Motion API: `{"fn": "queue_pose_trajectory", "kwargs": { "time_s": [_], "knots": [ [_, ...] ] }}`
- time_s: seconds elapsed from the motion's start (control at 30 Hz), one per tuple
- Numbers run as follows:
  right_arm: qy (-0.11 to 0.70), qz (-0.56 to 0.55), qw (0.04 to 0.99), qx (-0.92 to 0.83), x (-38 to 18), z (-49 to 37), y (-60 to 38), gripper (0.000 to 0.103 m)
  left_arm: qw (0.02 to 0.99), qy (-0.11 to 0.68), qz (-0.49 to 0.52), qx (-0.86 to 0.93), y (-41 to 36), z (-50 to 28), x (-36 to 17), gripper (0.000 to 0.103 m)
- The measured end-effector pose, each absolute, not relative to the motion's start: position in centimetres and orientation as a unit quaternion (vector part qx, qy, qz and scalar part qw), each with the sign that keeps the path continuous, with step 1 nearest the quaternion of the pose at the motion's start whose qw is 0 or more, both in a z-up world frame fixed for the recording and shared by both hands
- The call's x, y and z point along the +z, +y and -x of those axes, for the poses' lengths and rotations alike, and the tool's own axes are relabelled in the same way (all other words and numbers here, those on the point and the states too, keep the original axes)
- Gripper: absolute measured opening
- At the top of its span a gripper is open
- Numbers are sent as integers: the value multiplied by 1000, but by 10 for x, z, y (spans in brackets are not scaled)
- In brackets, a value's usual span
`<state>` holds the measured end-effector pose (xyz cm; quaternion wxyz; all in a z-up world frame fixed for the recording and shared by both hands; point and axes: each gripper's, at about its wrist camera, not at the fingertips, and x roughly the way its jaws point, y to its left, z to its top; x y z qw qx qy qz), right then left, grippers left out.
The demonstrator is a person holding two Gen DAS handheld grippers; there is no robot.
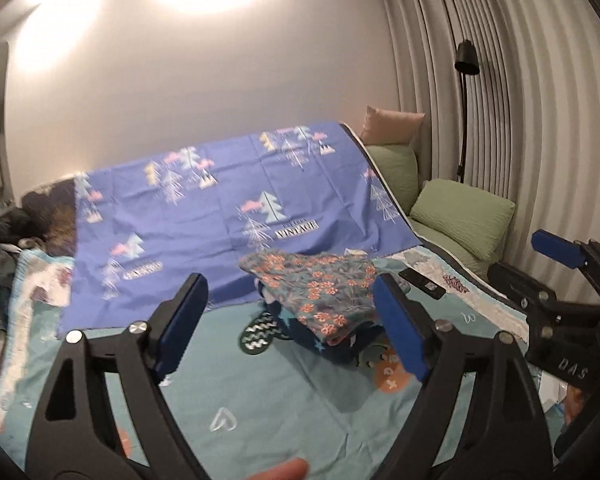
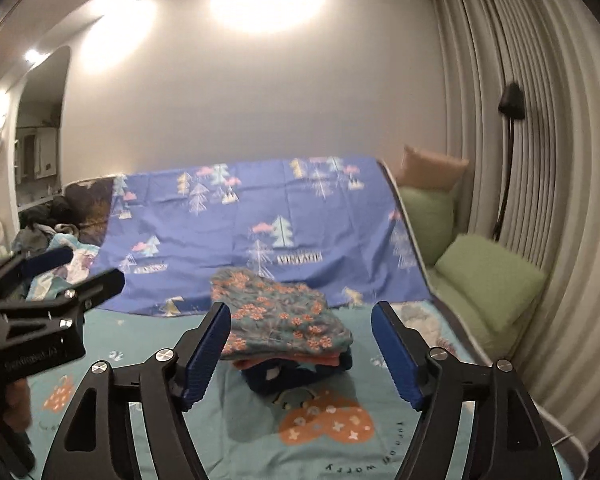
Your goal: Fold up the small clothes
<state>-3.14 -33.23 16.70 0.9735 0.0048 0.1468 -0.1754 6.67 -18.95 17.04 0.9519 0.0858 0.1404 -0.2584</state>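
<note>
On the teal printed bedspread I see my stack of folded small clothes, floral piece on top, before a blue tree-print sheet reading "VINTAGE". Only the left view shows a black remote. My left gripper and right gripper are released, empty.

— What carries it all?
— A bed under a teal printed cover.
— And on it?
— A stack of folded clothes mid-bed, a blue tree-print sheet behind, green pillows far right.
</note>
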Motion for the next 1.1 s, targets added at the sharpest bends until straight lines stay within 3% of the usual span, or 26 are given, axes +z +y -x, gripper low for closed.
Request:
{"fn": "queue_pose_trajectory", "kwargs": {
  "time_s": [0.13, 0.57, 1.1],
  "knots": [
    [147, -11, 973, -177, 172, 63, -314, 82, 958, 136, -90, -237, -168, -31, 178, 94],
    [192, -70, 966, -155, 124, 143, -278, 85, 957, 146, -67, -241, -122, 72, 110, 95],
    [218, -74, 957, -175, 90, 167, -268, 88, 953, 202, -58, -217, -111, 83, 64, 95]
  ]
}}
